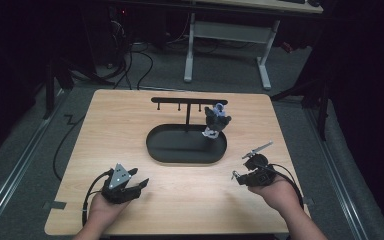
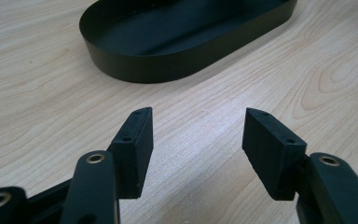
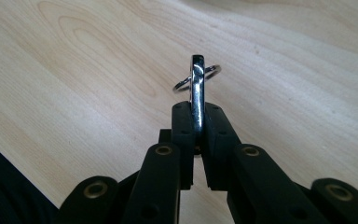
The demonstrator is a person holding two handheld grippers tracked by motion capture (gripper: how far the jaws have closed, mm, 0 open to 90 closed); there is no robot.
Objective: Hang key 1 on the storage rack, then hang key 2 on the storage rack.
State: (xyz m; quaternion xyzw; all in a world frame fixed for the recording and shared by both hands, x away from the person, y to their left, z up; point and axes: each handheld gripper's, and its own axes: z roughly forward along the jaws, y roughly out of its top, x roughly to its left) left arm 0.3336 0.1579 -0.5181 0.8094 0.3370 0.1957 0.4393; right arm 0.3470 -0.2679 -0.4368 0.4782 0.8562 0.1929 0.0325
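We hold the right hand-held gripper (image 3: 196,126) clamped tight on a shiny chrome metal clip (image 3: 196,91), which stands edge-on between the two black pads; a thin silver key ring (image 3: 209,72) is threaded through the clip's upper end and sticks out to either side of it. In the high view the right hand-held gripper (image 1: 240,176) sits above the near right part of the light wooden table (image 1: 130,120), with our right hand (image 1: 279,192) behind it. A slim grey metal piece (image 1: 258,149) lies just beyond it on the wood.

The left hand-held gripper (image 2: 196,140) stands with its jaws apart and nothing between them, the bare wood grain showing in the gap. In the high view the left hand-held gripper (image 1: 142,185) is low over the near left part of the table, pointing towards the middle, its grey three-cornered plate (image 1: 119,176) facing up.

Ahead of the left jaws lies the black oval metal tray (image 2: 135,65). From above, the black oval metal tray (image 1: 180,155) sits in the middle of the table, and a black T-shaped rack with small hooks (image 1: 189,101) rises from its far side. A small dark and pale keychain figure (image 1: 216,120) hangs at the right end of that rack, over the tray's right part.
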